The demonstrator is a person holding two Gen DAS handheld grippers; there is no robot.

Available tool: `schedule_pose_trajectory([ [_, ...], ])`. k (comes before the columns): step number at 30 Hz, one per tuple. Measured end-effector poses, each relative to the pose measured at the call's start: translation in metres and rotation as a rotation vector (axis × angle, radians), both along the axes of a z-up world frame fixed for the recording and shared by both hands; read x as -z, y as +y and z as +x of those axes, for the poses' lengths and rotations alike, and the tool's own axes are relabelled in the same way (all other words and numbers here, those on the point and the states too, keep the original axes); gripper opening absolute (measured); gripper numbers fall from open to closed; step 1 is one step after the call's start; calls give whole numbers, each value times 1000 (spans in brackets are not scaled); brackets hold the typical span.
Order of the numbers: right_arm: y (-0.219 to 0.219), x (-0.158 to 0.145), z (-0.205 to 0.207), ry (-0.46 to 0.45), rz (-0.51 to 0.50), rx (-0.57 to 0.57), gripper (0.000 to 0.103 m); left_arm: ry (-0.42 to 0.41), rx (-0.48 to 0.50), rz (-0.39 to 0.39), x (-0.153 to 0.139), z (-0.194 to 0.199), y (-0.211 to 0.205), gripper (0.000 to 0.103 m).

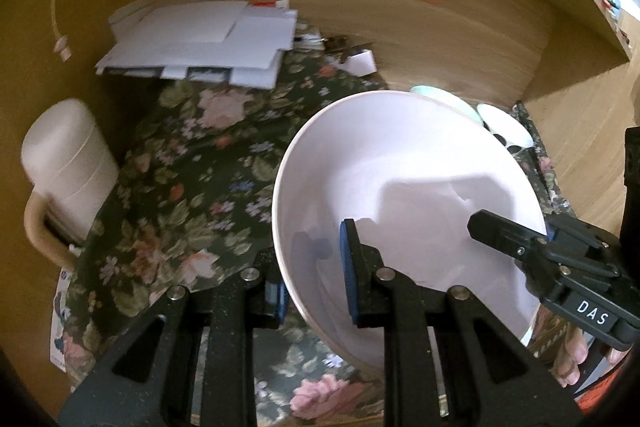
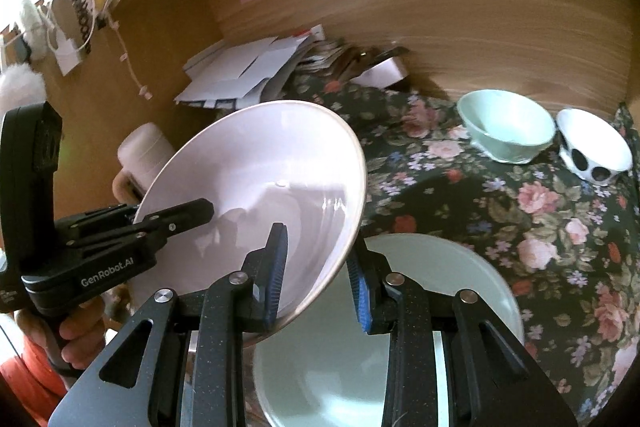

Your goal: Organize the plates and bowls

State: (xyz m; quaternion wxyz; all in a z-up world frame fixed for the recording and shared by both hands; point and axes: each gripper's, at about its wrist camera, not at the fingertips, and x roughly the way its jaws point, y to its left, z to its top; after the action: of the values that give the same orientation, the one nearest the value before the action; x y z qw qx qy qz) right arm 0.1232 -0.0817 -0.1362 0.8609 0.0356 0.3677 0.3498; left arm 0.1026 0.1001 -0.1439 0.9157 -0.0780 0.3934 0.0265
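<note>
A wide pale pink bowl point(image 1: 400, 167) hangs tilted above the floral tablecloth point(image 1: 192, 163), held from both sides. My left gripper point(image 1: 312, 279) is shut on its near rim, one pad inside and one outside. My right gripper point(image 2: 320, 267) is shut on the opposite rim of the same pink bowl point(image 2: 256, 163); it also shows in the left wrist view as the right gripper point(image 1: 496, 231). The left gripper point(image 2: 180, 219) shows in the right wrist view. Under the bowl lies a pale green plate point(image 2: 448, 275). A mint bowl point(image 2: 504, 131) and a white bowl with black spots point(image 2: 592, 147) stand at the back right.
A pile of white papers point(image 1: 200, 39) lies at the back by the wooden wall point(image 1: 400, 39) with coloured notes. A cream lidded jug point(image 1: 64, 171) with a handle stands at the left. A wooden side panel point(image 1: 580, 107) closes the right. A hand point(image 2: 80, 339) holds the left gripper.
</note>
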Motion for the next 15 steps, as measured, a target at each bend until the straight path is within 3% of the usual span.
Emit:
schedule_pose_trajectory([
  [15, 53, 24, -4, 60, -49, -93, 27, 60, -79, -35, 35, -24, 45, 21],
])
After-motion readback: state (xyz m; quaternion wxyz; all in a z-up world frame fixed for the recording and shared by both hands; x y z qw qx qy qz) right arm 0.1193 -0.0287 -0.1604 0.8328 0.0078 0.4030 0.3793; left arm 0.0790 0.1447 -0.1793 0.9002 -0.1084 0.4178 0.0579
